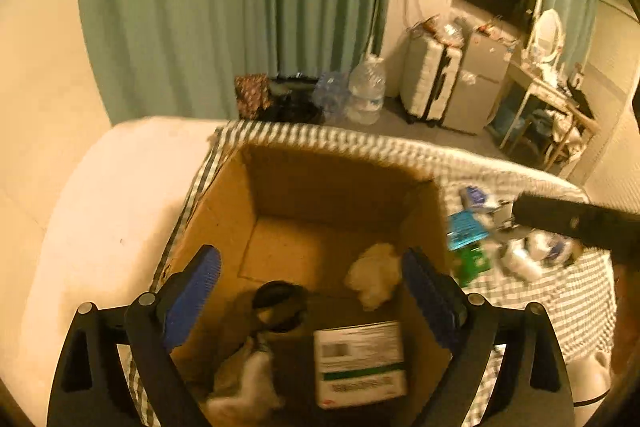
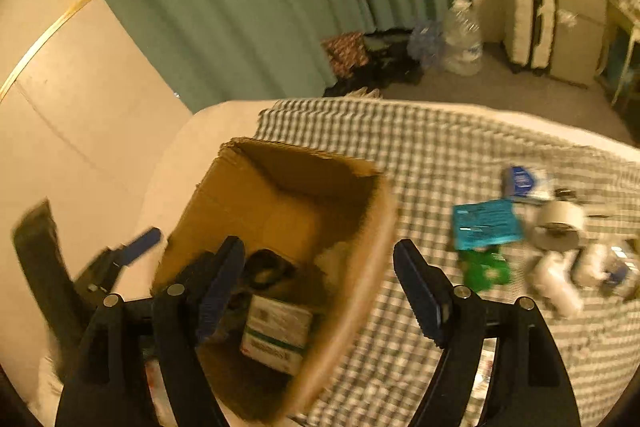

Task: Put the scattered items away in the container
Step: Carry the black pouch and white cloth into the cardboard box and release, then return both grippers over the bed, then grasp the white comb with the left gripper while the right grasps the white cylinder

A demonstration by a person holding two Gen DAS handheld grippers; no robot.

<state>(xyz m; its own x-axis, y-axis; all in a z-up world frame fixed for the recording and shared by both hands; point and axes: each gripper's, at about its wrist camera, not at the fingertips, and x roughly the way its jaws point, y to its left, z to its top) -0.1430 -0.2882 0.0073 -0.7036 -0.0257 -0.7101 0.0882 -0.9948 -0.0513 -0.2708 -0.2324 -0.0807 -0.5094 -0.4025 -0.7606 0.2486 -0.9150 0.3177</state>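
I hold the left gripper [image 1: 312, 291] over the open cardboard box [image 1: 224, 211], fingers spread wide with nothing between them. Inside the box I see a labelled white carton [image 1: 360, 363], a black round object [image 1: 280, 305], a crumpled white wad [image 1: 376, 275] and a white item [image 1: 244, 383] in the near corner, too blurred to identify.

The box stands on a green checked cloth [image 2: 440, 155] spread over a pale bed [image 1: 104, 195]. My right gripper [image 2: 320, 291] hangs above the right wall of the box, fingers also wide apart and empty; its left finger lies over the box interior, its right finger over the cloth.

Items remaining on the cloth, to the right of the box: a teal packet [image 2: 486, 223] lying partly over a green packet [image 2: 486, 273], a blue-and-white packet [image 2: 520, 181] beyond them, a white tape roll [image 2: 560, 227], and white bottles [image 2: 560, 283] near the right edge. Motion blur prevents finer identification of these.

In the left wrist view the body of the right tool crosses the frame above those items. In the right wrist view part of the left tool shows at lower left, beside the box.
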